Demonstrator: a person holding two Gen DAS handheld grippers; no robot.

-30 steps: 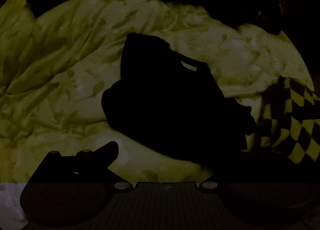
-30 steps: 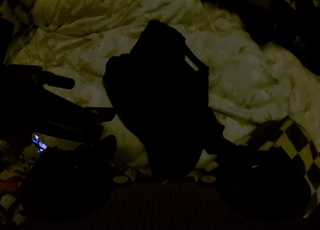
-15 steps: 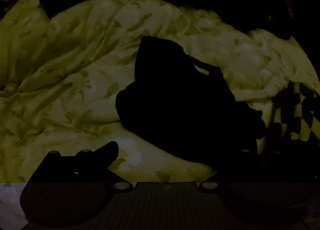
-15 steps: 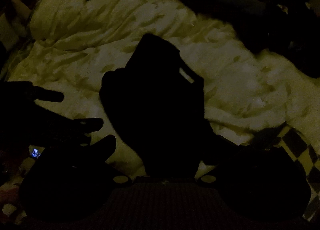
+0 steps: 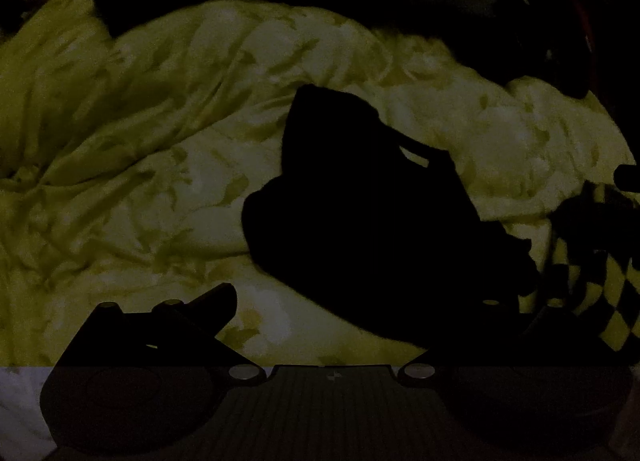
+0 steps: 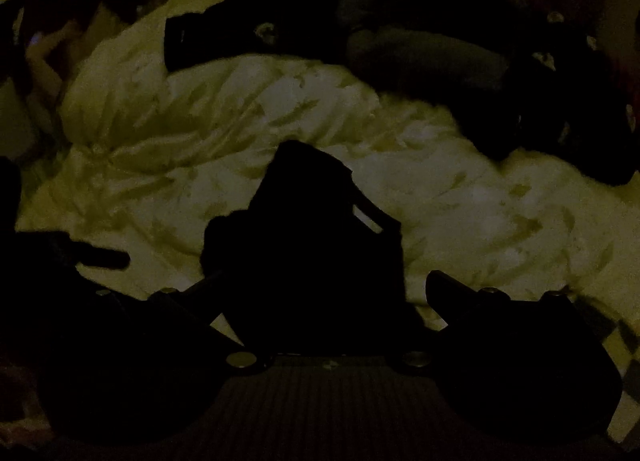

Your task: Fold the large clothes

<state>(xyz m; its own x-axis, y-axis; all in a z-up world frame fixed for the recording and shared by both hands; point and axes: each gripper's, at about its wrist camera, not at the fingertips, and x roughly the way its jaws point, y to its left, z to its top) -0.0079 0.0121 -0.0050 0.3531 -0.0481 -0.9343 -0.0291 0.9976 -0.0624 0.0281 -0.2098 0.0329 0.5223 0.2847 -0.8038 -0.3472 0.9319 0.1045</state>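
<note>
The scene is very dark. A black garment (image 5: 360,229) lies bunched on a pale leaf-patterned duvet (image 5: 140,165); it also shows in the right wrist view (image 6: 312,245). My left gripper (image 5: 360,301) is open, its left finger (image 5: 216,301) over the duvet, its right finger lost against the dark garment. My right gripper (image 6: 324,285) is open, its fingers (image 6: 444,285) on either side of the garment's near end. Nothing is held.
A black-and-yellow checkered cloth (image 5: 600,293) lies at the right. Dark clothes and a grey pillow (image 6: 420,45) are heaped along the far side of the duvet. A person (image 6: 60,53) lies at the far left.
Both cameras have shifted; the garment sits further right in the left view and lower in the right view. My right gripper's fingers now show on both sides of the garment.
</note>
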